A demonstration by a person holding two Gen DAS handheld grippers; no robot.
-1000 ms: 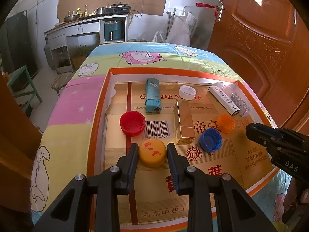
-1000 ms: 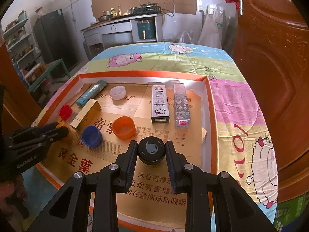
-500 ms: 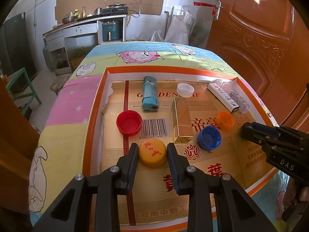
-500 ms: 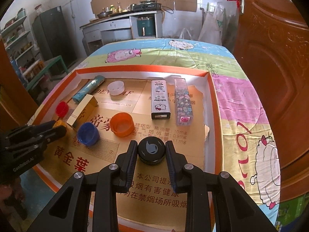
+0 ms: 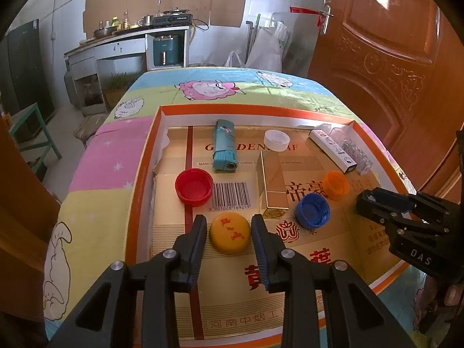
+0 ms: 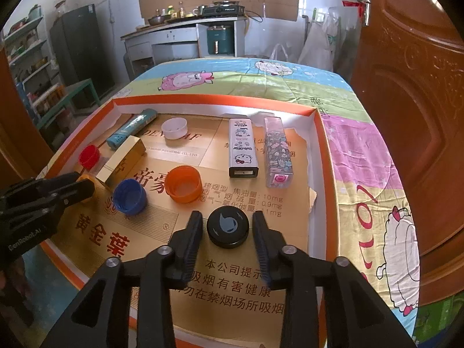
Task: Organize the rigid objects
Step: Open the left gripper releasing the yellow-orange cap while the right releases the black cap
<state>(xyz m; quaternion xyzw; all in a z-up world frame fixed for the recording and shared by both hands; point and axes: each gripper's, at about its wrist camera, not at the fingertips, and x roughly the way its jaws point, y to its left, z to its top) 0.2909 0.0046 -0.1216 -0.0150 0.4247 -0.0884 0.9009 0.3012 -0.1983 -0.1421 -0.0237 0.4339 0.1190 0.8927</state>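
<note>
Caps released: yellow cap (image 5: 229,233) and black cap (image 6: 228,226) now free on the tray (image 5: 145,174).
Left tongs (image 5: 229,236) and right tongs (image 6: 227,233) opening around them, pads no longer pressing; both placements probably finished.

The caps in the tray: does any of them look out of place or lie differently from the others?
Nothing looks damaged or spilled. One difference: the yellow cap and the black cap lie top side up, while the red, blue, orange and white caps lie open side up in the tray.
</note>
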